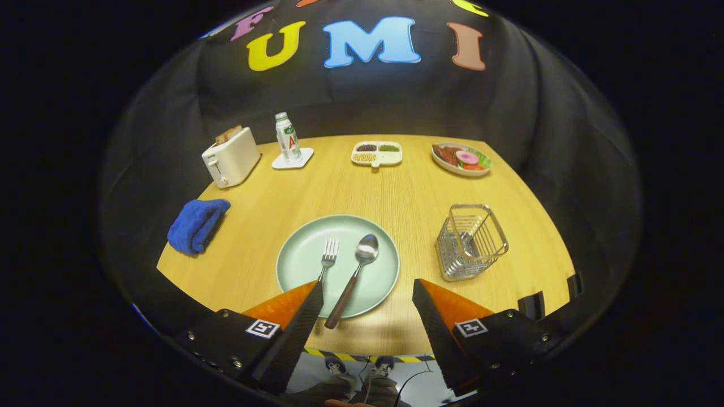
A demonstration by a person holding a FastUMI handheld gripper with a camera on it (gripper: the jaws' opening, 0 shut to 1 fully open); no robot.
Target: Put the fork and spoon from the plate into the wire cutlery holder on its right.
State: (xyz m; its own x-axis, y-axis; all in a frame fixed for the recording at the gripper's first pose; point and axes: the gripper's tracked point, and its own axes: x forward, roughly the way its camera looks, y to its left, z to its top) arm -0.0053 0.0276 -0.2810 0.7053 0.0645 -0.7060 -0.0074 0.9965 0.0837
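Note:
A pale green plate (300, 265) lies on the wooden table just ahead of my fingers. On it rest a fork (328, 254) and, to its right, a spoon (357, 270) with a dark brown handle that sticks out over the plate's near rim. The fork's handle runs behind my left fingertip. A wire cutlery holder (471, 241) stands to the right of the plate, with nothing in it. My gripper (367, 289) is open, held above the table's near edge, with the spoon's handle end between its fingers and nothing gripped.
A blue cloth (196, 225) lies left of the plate. Along the far edge stand a white toaster (232, 157), a bottle (287, 139) on a white coaster, a divided snack tray (376, 153) and a plate of food (461, 159). Feet show below the table's edge.

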